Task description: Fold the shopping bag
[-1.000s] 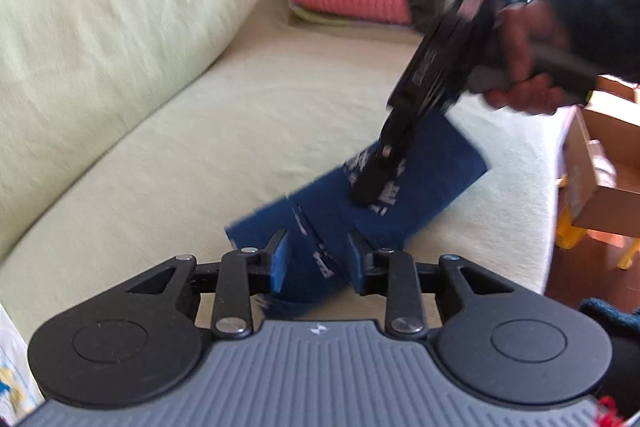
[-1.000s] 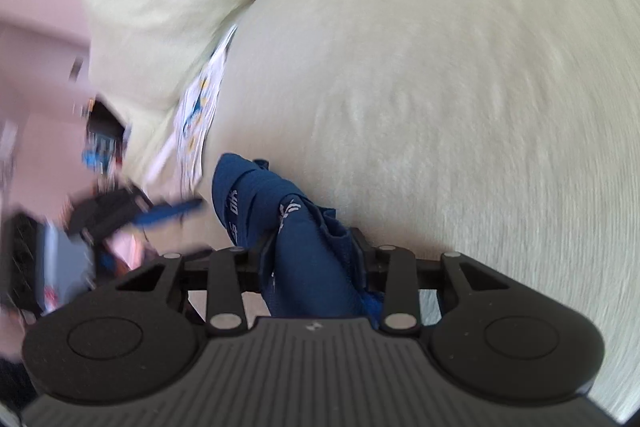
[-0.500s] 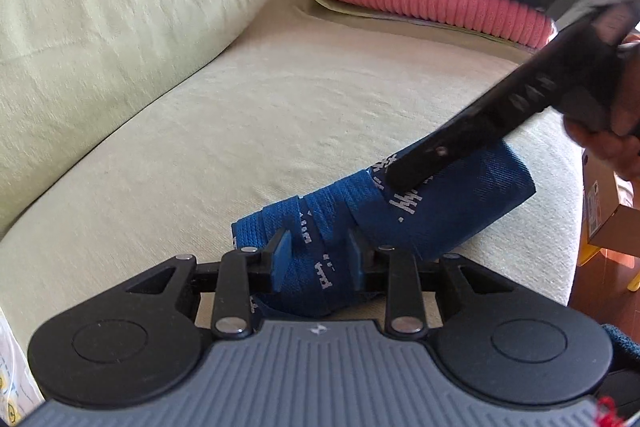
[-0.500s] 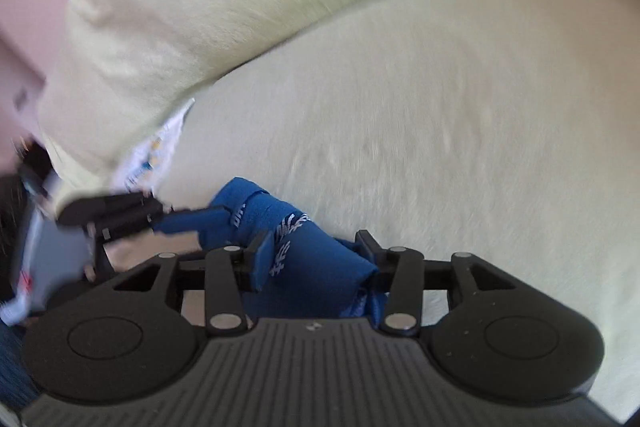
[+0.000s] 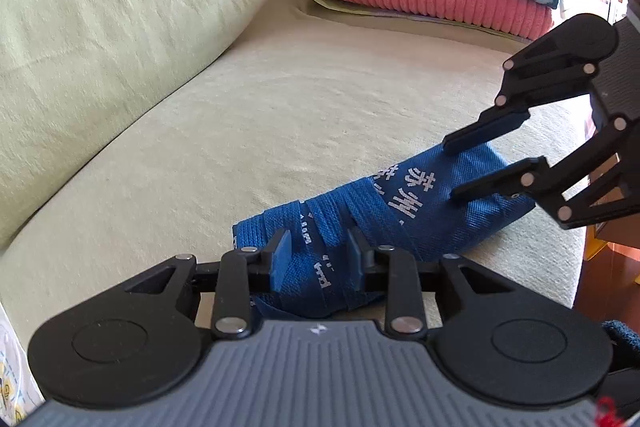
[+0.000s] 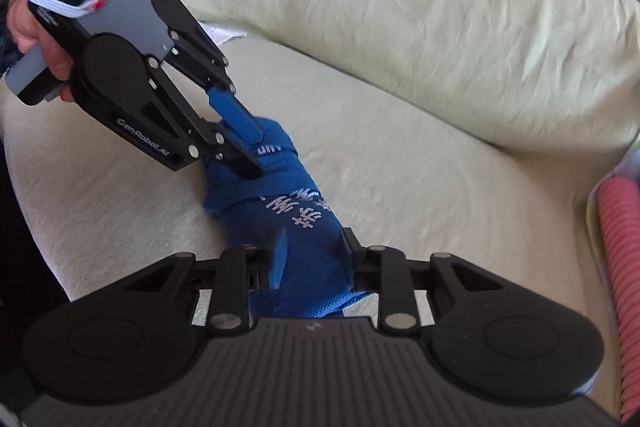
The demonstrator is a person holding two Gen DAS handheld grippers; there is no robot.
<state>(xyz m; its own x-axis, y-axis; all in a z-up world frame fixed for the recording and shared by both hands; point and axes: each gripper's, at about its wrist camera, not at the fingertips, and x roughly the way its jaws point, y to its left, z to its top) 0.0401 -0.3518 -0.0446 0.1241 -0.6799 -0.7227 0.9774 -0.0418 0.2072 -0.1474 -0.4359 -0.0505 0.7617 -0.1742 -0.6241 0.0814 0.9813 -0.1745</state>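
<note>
Both claws grasp the rolled blue shopping bag (image 5: 400,211) on the sofa (image 5: 280,115): left claw (image 5: 318,253) at its strap-wrapped end, right claw (image 6: 312,251), jaws just closing, opposite, long axis between them.

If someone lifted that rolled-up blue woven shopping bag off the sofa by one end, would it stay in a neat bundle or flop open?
The blue woven shopping bag would probably sag: it is soft cloth and bends between the left gripper and right gripper. Its blue webbing straps are only wrapped round it, so they might slip loose. It looks light, since the pale green sofa cushion barely dents beneath it.
</note>
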